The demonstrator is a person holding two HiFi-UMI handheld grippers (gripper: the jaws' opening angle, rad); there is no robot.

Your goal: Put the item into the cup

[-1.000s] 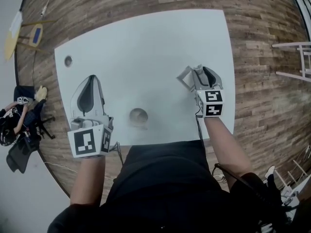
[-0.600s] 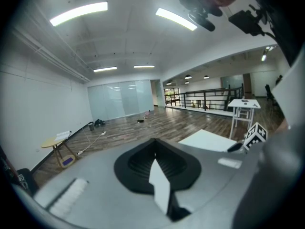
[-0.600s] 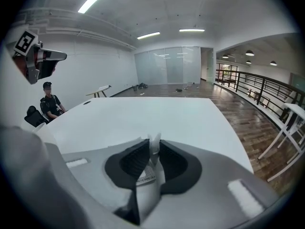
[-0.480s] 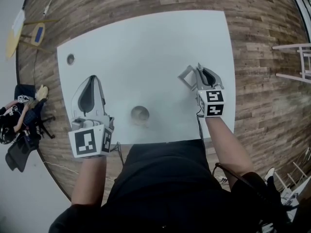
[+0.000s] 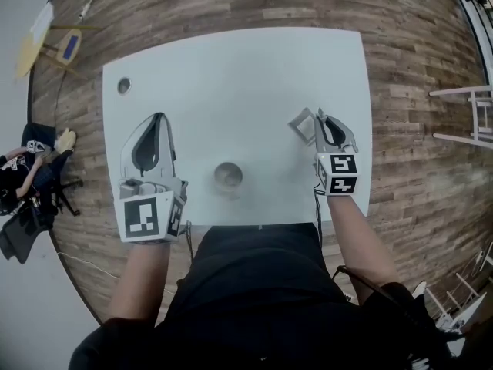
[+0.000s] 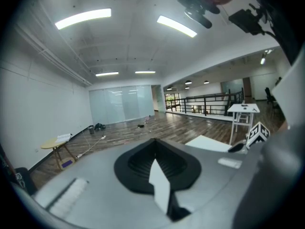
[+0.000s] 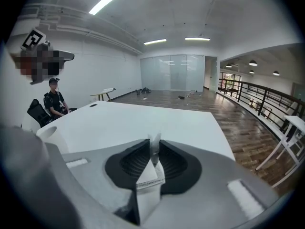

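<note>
A small white folded item sits at the tip of my right gripper, over the table's right side. Seen from the right gripper view, the item is pinched between the dark pads of the right gripper, which is shut on it. The cup stands upright near the table's front edge, left of that gripper and apart from it; its rim also shows at the left edge of the right gripper view. My left gripper hovers left of the cup, shut and empty. In its own view the left gripper points up across the room.
The white table has a round hole at its far left corner. Wooden floor surrounds it. A person sits off to the left, and a small white table stands at the right.
The right gripper's jaws have closed onto the white item. The head view has shifted a little, so the table sits lower in the frame. The left gripper and cup keep their places.
</note>
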